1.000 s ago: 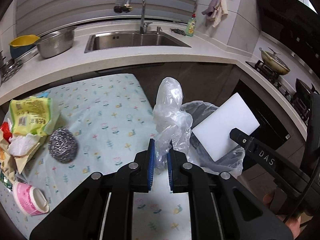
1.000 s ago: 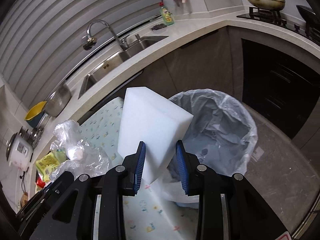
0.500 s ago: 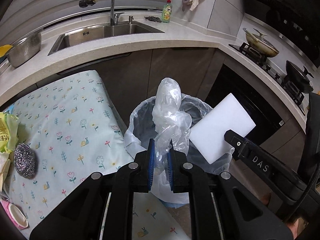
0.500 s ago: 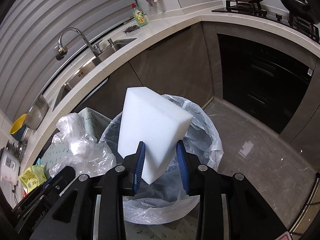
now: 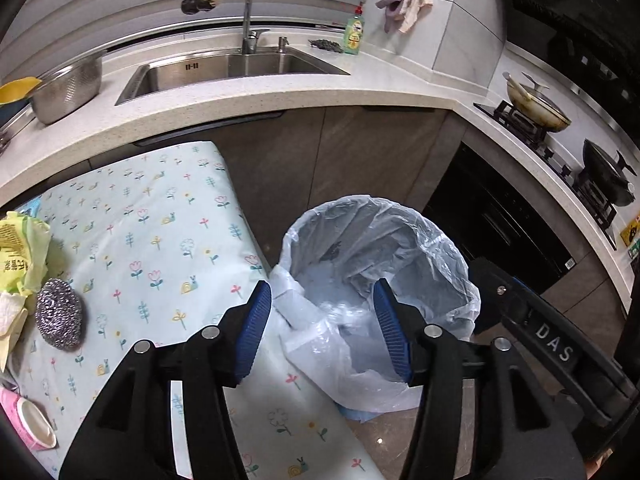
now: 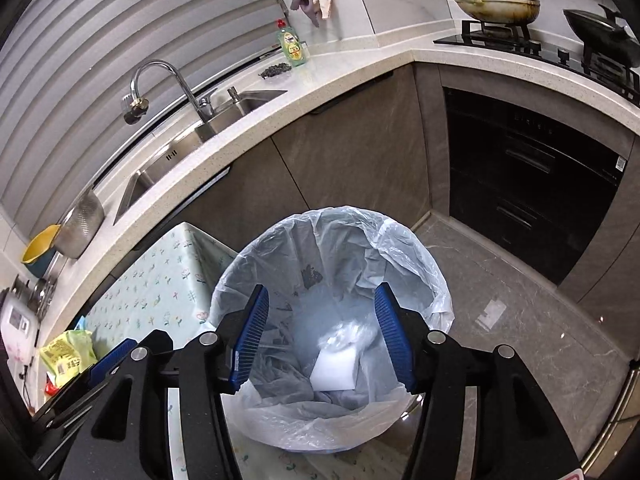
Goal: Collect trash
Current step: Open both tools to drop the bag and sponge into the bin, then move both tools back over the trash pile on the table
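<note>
Left gripper (image 5: 322,326) released | right gripper (image 6: 320,334) released | white block (image 6: 335,368) half-hidden in bin (image 6: 400,236)

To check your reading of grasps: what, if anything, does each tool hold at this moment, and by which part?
Nothing. The left tool and right tool both stand open over the lined bin; the white block and clear plastic lie inside it.

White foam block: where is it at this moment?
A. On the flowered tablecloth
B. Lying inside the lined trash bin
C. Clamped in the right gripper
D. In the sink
B. The right wrist view shows the white foam block lying at the bottom of the trash bin beside a crumpled plastic bag, and the right gripper is open and empty above it.
</note>
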### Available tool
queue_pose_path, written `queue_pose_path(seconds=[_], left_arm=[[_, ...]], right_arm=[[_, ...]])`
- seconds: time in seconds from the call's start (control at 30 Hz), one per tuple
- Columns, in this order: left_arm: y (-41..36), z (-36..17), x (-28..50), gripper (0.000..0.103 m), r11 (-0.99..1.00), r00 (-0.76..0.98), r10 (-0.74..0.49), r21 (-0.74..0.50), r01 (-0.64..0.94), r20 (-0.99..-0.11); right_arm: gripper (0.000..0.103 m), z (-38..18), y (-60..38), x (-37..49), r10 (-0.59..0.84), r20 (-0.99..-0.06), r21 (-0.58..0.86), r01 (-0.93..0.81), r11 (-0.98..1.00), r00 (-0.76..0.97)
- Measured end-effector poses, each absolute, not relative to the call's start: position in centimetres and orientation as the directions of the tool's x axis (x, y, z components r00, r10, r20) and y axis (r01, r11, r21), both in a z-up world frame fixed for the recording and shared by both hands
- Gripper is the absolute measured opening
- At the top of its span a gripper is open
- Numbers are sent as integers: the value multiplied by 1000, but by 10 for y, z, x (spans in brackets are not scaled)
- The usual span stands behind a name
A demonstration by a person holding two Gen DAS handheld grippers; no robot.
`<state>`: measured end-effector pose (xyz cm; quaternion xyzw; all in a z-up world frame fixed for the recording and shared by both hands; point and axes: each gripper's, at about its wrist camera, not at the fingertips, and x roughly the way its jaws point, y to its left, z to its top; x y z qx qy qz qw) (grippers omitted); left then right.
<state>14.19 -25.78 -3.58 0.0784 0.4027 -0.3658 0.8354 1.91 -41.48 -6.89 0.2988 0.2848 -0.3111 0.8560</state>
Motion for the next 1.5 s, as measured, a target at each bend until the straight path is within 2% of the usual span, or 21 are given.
queue_pose_path(seconds=[0.2, 0.27, 0.3, 0.33, 0.67, 0.73, 0.9, 0.97, 1.03, 1.13, 1.5], left_arm=[[-235, -26, 146, 52, 751, 444, -534, -162, 640, -720], [-225, -21, 147, 56, 763, 460, -528, -161, 626, -714], [-219, -19, 148, 63, 770, 471, -524, -159, 617, -709], [-213, -16, 148, 65, 778, 485, -522, -158, 608, -702], [-150, 2, 161, 67, 837, 559, -480, -161, 523, -676], [-135, 4, 164, 74, 850, 574, -468, -165, 500, -672], [-99, 8, 171, 77, 877, 604, -439, -173, 448, -665], [-83, 8, 174, 80, 890, 618, -422, -176, 420, -663], [-67, 8, 176, 88, 904, 632, -402, -177, 389, -663], [-41, 6, 179, 92, 926, 653, -358, -165, 339, -668], [42, -22, 191, 93, 962, 622, -270, -172, 213, -735]], right_arm=[[58, -54, -395, 24, -359, -654, 327, 678, 659, 665], [59, -48, -387, 27, -357, -646, 326, 667, 670, 675], [60, -46, -382, 28, -354, -643, 325, 660, 678, 679], [60, -44, -378, 30, -349, -641, 322, 652, 686, 684], [60, -23, -320, 54, -297, -618, 309, 572, 760, 728], [60, -20, -309, 58, -288, -615, 303, 557, 773, 734], [62, -13, -279, 68, -269, -610, 285, 523, 803, 745], [66, -11, -267, 72, -262, -609, 277, 511, 814, 748], [70, -9, -256, 76, -253, -609, 270, 496, 825, 752], [73, -8, -238, 83, -236, -611, 257, 471, 844, 756], [74, -21, -174, 109, -156, -647, 228, 384, 895, 747]])
